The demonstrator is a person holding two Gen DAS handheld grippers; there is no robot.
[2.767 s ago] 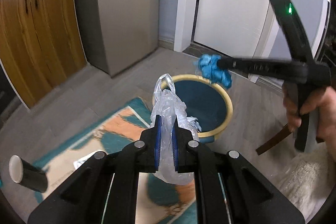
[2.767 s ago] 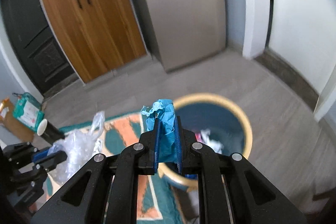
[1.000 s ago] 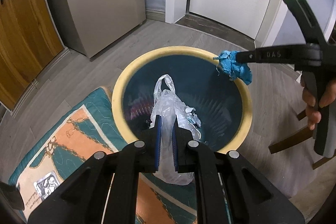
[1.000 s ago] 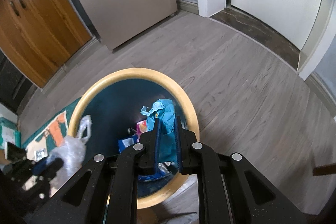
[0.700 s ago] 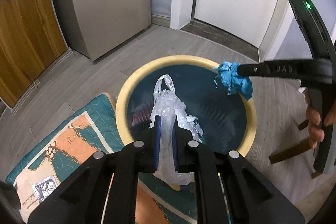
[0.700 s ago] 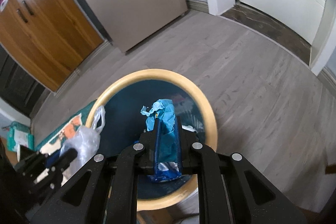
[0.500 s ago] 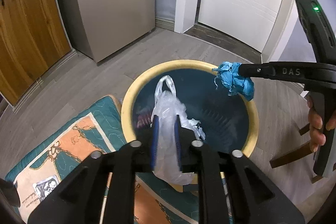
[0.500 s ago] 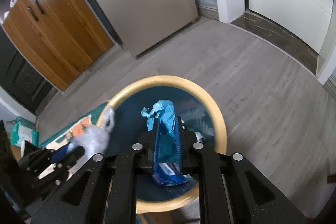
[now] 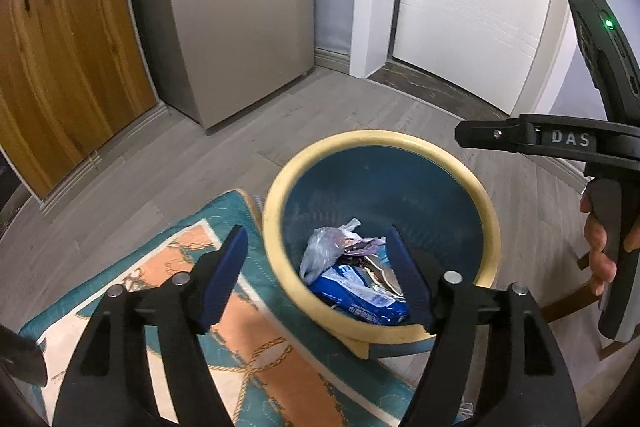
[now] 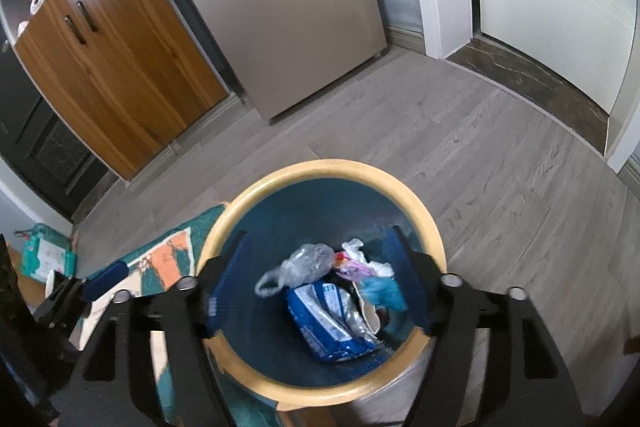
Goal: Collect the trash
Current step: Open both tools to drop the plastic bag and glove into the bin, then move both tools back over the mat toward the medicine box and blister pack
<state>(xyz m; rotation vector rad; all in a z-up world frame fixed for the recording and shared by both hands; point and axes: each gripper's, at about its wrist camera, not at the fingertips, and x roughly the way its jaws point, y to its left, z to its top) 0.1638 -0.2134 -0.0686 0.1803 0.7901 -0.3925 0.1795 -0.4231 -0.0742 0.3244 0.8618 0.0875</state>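
Note:
A round dark-blue trash bin with a cream rim (image 9: 276, 187) (image 10: 320, 167) stands on the floor. Inside lie a clear plastic bag (image 9: 320, 247) (image 10: 304, 265), a crumpled blue paper (image 10: 382, 291), a blue snack wrapper (image 9: 360, 297) (image 10: 324, 323) and other scraps. My left gripper (image 9: 316, 279) is open and empty above the bin's near rim. My right gripper (image 10: 316, 283) is open and empty over the bin; it also shows in the left wrist view (image 9: 480, 135) at the right.
A teal and orange rug (image 9: 160, 267) lies left of the bin. A grey fridge (image 9: 240, 7), a wooden cabinet (image 9: 60, 47) and a white door (image 9: 480, 7) stand behind. A chair leg (image 9: 568, 303) is at the right. A green packet (image 10: 44, 259) lies at far left.
Both grippers opened. The plastic bag dropped from the left gripper and the blue paper from the right gripper; both now lie in the bin.

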